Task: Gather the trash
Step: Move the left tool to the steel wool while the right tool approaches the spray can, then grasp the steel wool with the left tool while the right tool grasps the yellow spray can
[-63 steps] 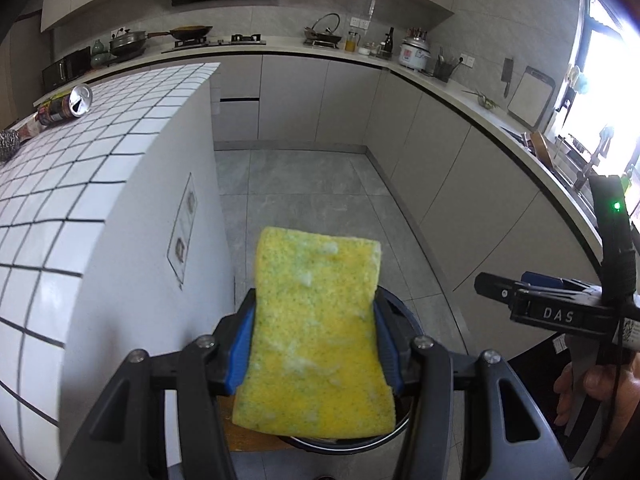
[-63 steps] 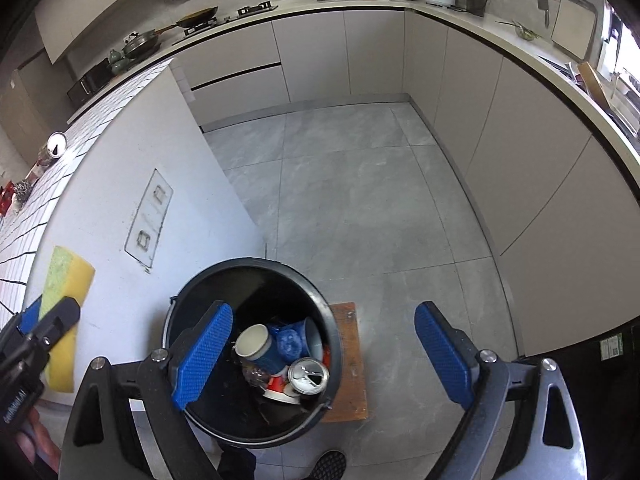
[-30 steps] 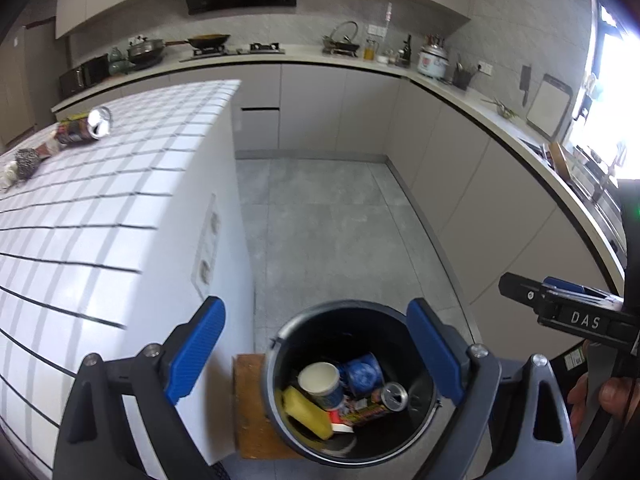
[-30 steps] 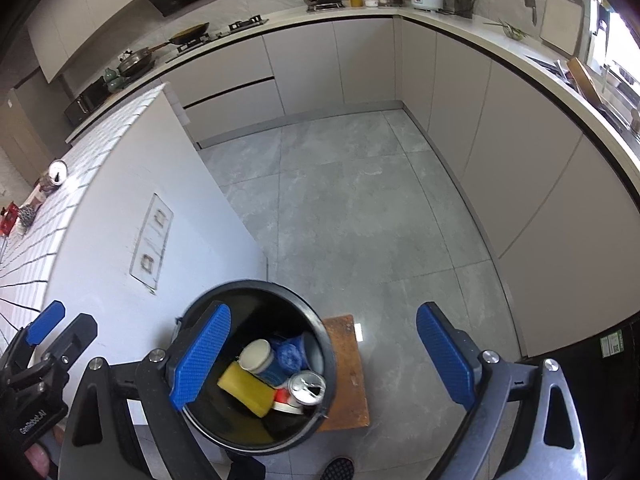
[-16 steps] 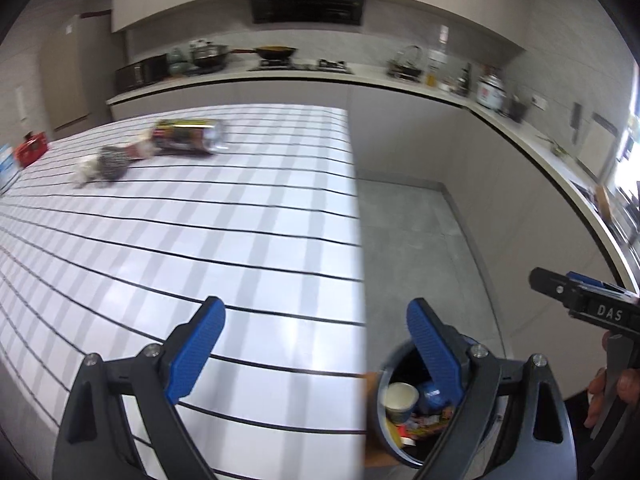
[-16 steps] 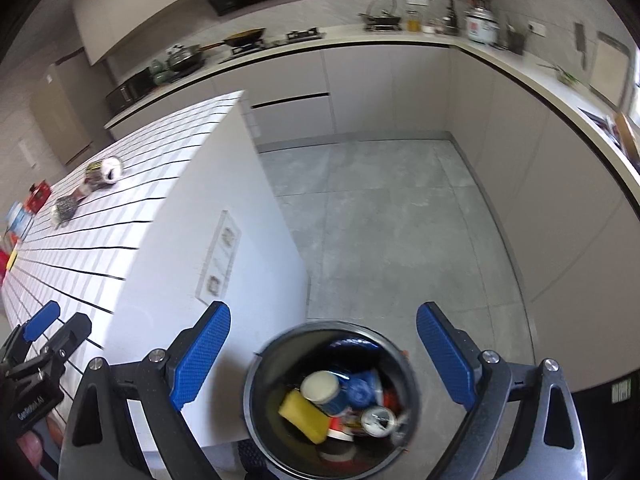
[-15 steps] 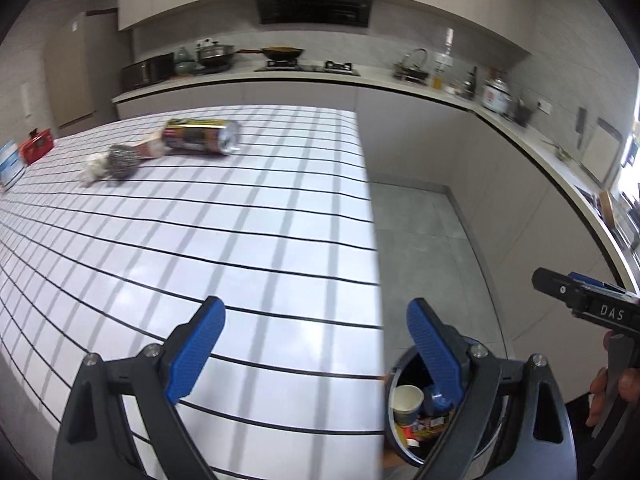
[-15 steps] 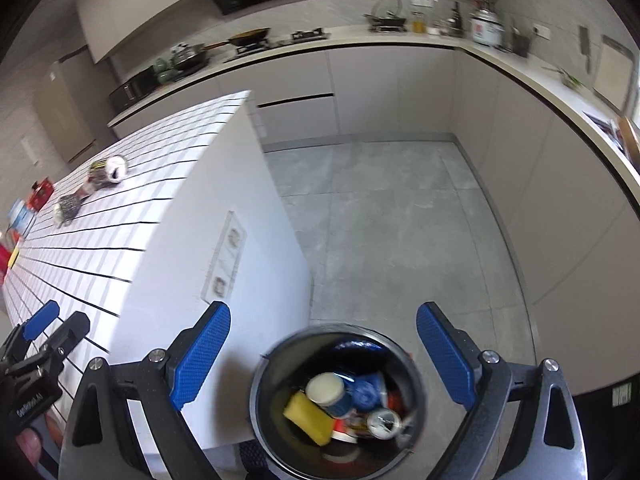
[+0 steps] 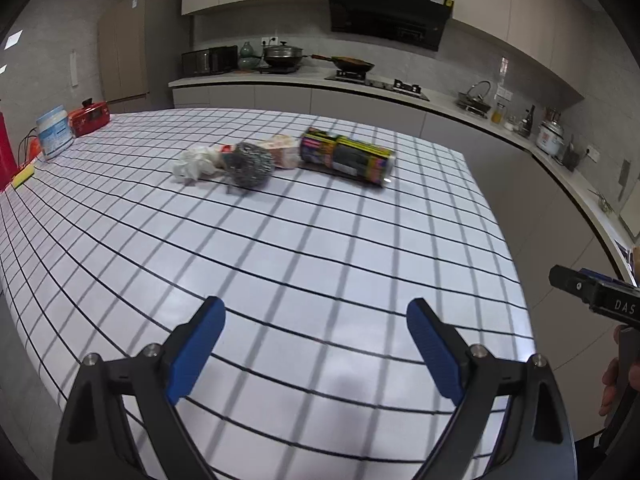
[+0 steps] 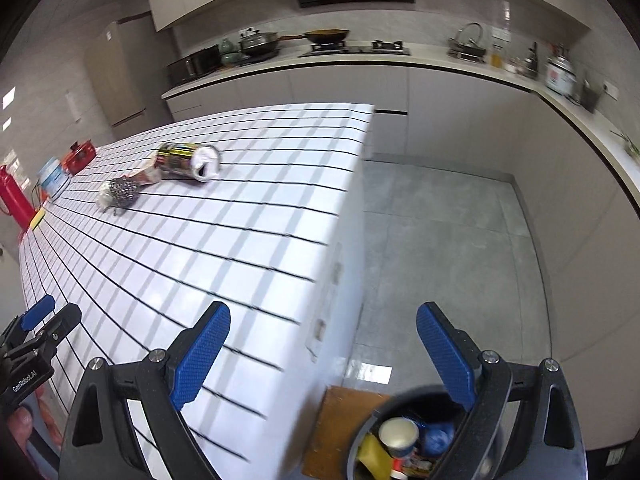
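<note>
Two claws are in view, both with jaws spread wide and nothing between the blue pads. The left claw (image 9: pixel 314 346) hangs above the near part of the gridded counter (image 9: pixel 320 248); the right claw (image 10: pixel 322 350) straddles the counter's edge, with the black bin (image 10: pixel 362 434) on the floor just below it, already holding a cup, a yellow sponge and other refuse.

The remaining trash lies in a row toward the far side of the counter, well apart from both claws. A drink can (image 9: pixel 346 156) lies on its side: judged light, stiff but easily dented, and inclined to roll; best taken across the middle of its barrel. A crushed wrapper (image 9: pixel 282 150) touches its base end. Beside that sits a steel-wool scourer (image 9: pixel 250 164), springy and light, which should tolerate a grip anywhere on its bulk. A crumpled white tissue (image 9: pixel 194 164) rests against it, soft and nearly weightless, needing a near-full close. A tub, a red item and another sponge at the far left edge are not evidently trash.
</note>
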A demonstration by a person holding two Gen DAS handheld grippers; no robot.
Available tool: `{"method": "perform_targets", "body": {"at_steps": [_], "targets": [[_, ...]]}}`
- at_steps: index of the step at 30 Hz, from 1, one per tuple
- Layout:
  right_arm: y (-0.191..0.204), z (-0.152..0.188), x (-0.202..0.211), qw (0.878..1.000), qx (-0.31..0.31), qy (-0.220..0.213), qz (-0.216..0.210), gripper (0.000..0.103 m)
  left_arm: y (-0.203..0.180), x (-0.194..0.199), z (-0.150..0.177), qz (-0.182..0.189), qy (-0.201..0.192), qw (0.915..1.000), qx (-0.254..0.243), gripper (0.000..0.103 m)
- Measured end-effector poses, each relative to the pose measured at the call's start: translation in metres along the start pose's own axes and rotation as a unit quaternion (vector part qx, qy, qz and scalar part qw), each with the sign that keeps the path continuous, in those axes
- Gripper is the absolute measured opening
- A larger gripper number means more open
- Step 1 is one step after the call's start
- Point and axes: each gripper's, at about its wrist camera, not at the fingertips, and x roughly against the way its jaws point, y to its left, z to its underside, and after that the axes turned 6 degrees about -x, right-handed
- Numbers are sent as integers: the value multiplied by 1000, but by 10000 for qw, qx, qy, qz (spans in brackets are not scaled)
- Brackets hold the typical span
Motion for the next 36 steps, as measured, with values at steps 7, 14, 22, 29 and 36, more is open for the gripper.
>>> {"method": "perform_targets", "body": {"at_steps": [7, 14, 22, 29, 36], "targets": [[63, -26, -35, 9998, 190, 50, -14, 96, 54, -27, -22, 29, 35, 9999, 116, 93], [104, -52, -69, 9998, 183, 72, -39, 96, 100, -43, -38, -3, 17, 9998, 215, 93], [138, -85, -104, 9992, 388, -21, 13, 96, 123, -74, -57, 257, 167, 9993, 200, 92], [160, -113, -144, 9984, 559, 81, 23, 96, 117, -109, -84, 581, 210, 9980, 116, 90], [143, -129, -142, 9998, 117, -118, 64, 96, 103, -132, -106, 790, 164, 9967, 16, 89]]}}
